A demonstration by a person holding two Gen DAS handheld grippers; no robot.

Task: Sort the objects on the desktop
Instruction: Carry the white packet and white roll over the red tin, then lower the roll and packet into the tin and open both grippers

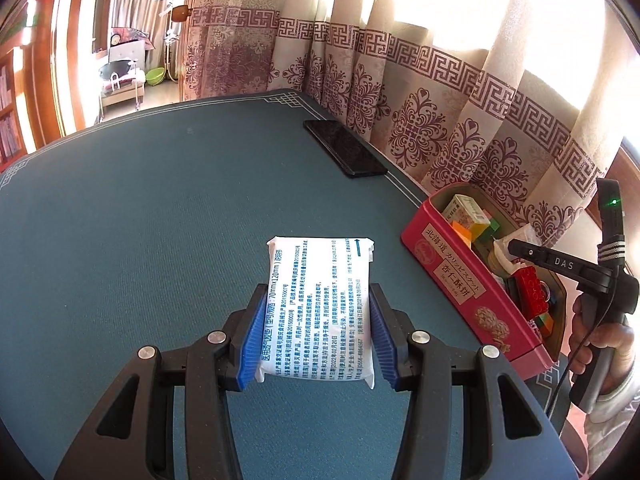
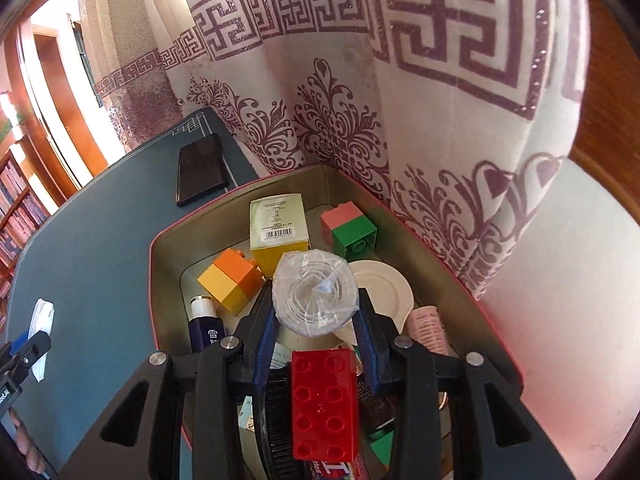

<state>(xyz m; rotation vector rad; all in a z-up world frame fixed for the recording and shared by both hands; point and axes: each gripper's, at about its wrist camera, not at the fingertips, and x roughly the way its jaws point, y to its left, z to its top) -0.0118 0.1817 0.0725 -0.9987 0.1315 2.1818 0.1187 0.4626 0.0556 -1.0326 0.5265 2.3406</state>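
My left gripper is shut on a white printed packet, its blue pads pressing both long sides over the blue-green table. The red tin box stands to its right. In the right wrist view my right gripper is shut on a clear bag of coiled white cable, held over the open red tin box. Inside lie a red brick, an orange-yellow block, a pink-green block, a yellow-green carton, a white lid and a dark tube.
A black phone lies at the table's far right edge by the patterned curtain; it also shows in the right wrist view. The right hand-held gripper hovers over the box. A bookshelf stands at the left.
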